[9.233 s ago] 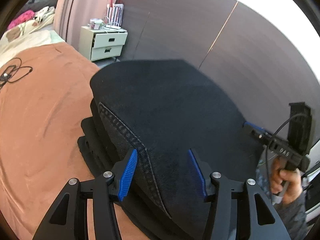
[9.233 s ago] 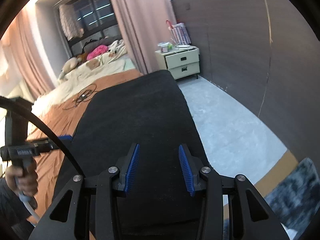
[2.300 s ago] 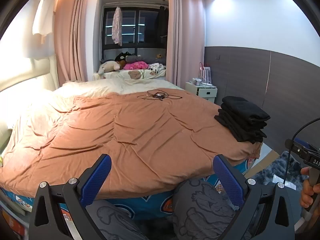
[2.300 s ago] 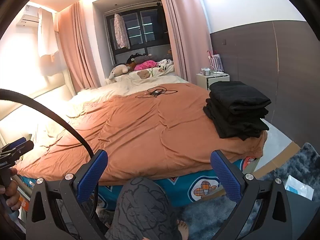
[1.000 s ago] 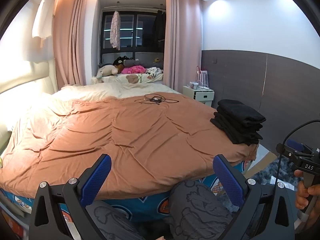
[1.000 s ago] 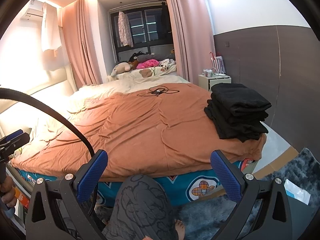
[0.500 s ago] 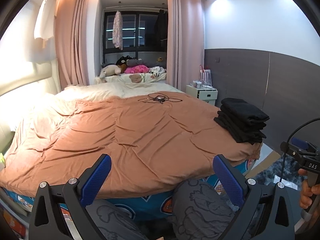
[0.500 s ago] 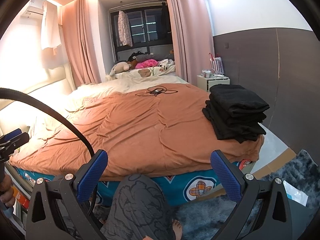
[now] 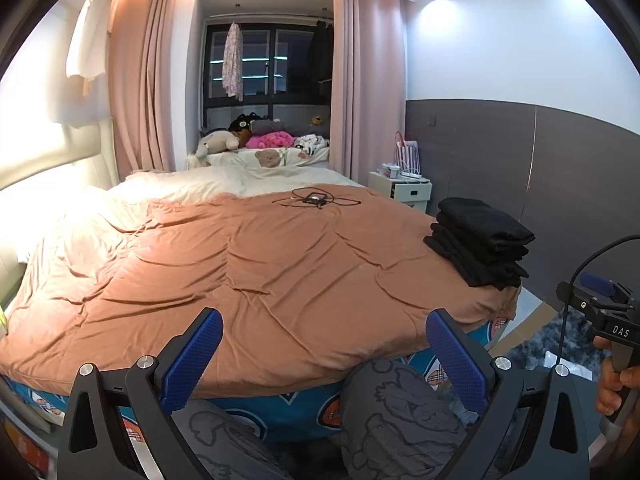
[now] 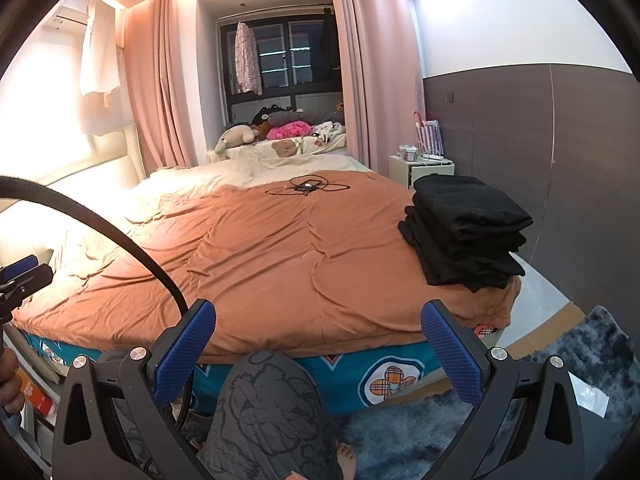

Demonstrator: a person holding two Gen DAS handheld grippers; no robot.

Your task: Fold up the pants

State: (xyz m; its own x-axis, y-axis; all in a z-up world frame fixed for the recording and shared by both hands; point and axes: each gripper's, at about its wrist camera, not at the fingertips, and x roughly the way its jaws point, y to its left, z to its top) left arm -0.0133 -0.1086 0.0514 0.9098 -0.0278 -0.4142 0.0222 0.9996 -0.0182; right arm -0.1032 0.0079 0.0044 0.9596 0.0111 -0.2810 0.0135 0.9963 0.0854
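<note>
A stack of folded black pants (image 9: 480, 242) (image 10: 464, 228) rests on the near right corner of the bed. My left gripper (image 9: 326, 356) is held back from the bed's foot, wide open and empty, above a person's grey patterned knees (image 9: 400, 408). My right gripper (image 10: 320, 348) is wide open too, with nothing between its blue pads, well short of the stack. In the left wrist view the right gripper's body (image 9: 604, 312) shows at the far right, held by a hand. The left gripper's tip (image 10: 22, 276) appears at the left edge of the right wrist view.
An orange-brown cover (image 9: 260, 264) lies spread over the bed, with a black cable and small device (image 9: 316, 199) near its far end. Plush toys (image 9: 240, 136) sit by the window. A white nightstand (image 10: 420, 170) stands at the right wall. A grey rug (image 10: 580, 344) lies on the floor.
Since 9 seconds ago both grippers have let go of the black pants, opened wide and pulled back from the bed. Over the last second only small sways of view.
</note>
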